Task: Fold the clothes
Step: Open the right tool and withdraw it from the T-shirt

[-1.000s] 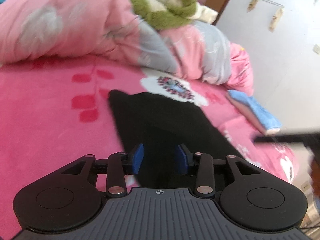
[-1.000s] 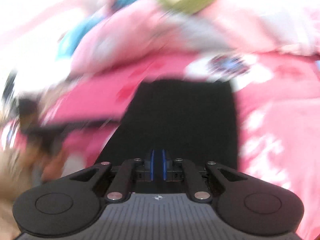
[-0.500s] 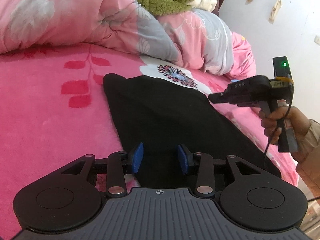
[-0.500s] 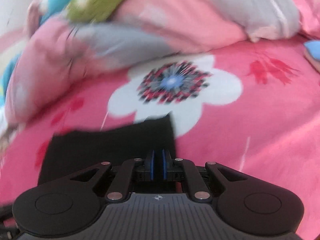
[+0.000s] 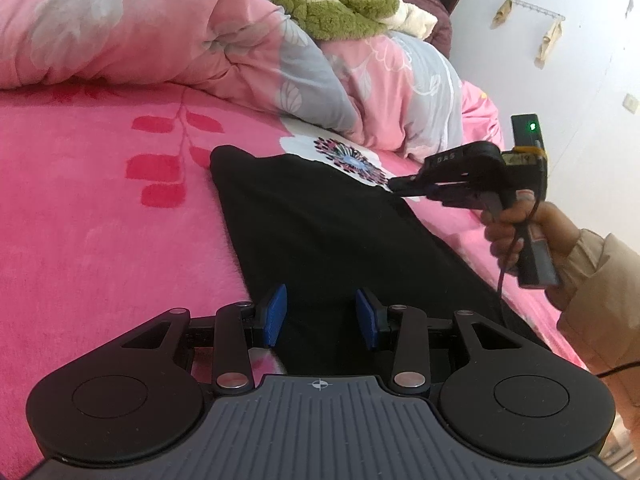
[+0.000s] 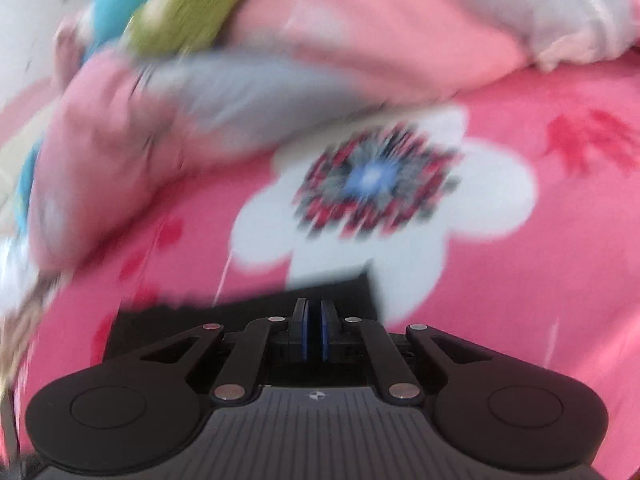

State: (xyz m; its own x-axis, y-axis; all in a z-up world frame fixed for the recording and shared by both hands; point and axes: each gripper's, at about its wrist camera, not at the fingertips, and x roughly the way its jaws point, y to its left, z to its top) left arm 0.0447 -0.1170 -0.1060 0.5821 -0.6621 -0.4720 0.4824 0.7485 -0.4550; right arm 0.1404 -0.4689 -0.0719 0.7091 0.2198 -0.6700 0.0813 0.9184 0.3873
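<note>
Covering the bed, a pink floral blanket (image 5: 100, 208) carries the black garment (image 5: 320, 232) flat. Left gripper (image 5: 320, 314) hovers over its near end, jaws apart, empty. Right gripper (image 5: 396, 184) sits closed at the garment's far corner; whether it pinches cloth is unclear. Beyond the garment: heaped quilt (image 5: 168, 28), white wall (image 5: 560, 72).

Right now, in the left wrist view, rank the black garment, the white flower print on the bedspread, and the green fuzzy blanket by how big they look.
1. black garment, clearly largest.
2. green fuzzy blanket; farther from the camera and partly cropped, so its rank is uncertain.
3. white flower print, partly covered by the garment.
</note>
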